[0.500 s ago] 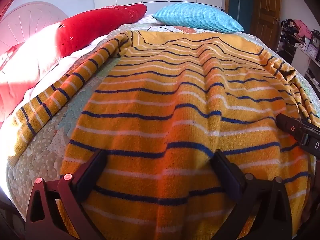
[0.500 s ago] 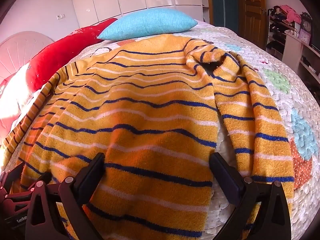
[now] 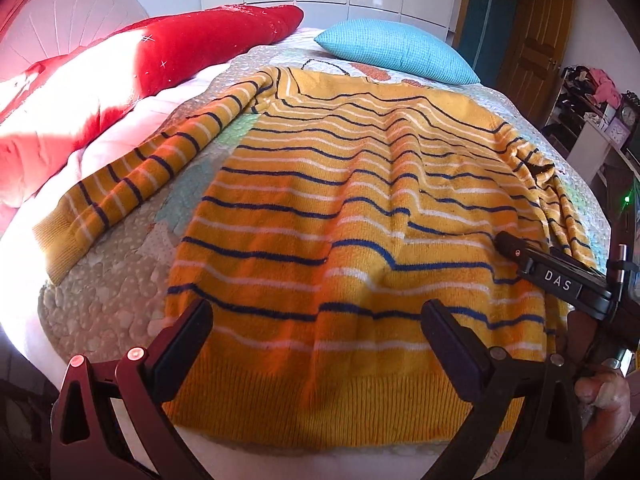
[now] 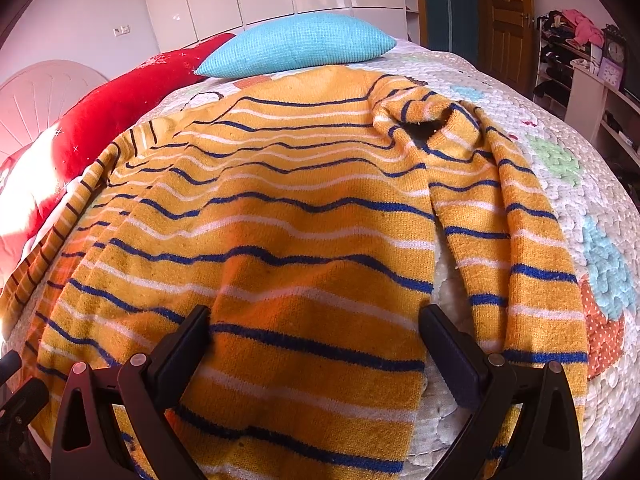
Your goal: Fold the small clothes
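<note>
A yellow-orange sweater (image 3: 340,208) with blue and white stripes lies spread flat on the bed, its ribbed hem (image 3: 320,408) nearest me. Its left sleeve (image 3: 132,176) stretches out to the left. In the right wrist view its right sleeve (image 4: 520,240) lies alongside the sweater (image 4: 280,240). My left gripper (image 3: 318,340) hovers open over the hem with nothing between its fingers. My right gripper (image 4: 318,348) is open above the sweater's lower right side, empty. The right gripper's body (image 3: 556,280) shows at the right edge of the left wrist view.
The bed carries a pale patterned quilt (image 4: 580,200). A cyan pillow (image 3: 396,56) and a red pillow (image 3: 180,52) lie at the far end, by a white headboard (image 3: 80,20). Shelves with clocks and clothes (image 4: 580,60) and a wooden door (image 3: 536,48) are on the right.
My left gripper has drawn back toward the foot of the bed, so the hem and the whole left sleeve now show. The right gripper has hardly moved.
</note>
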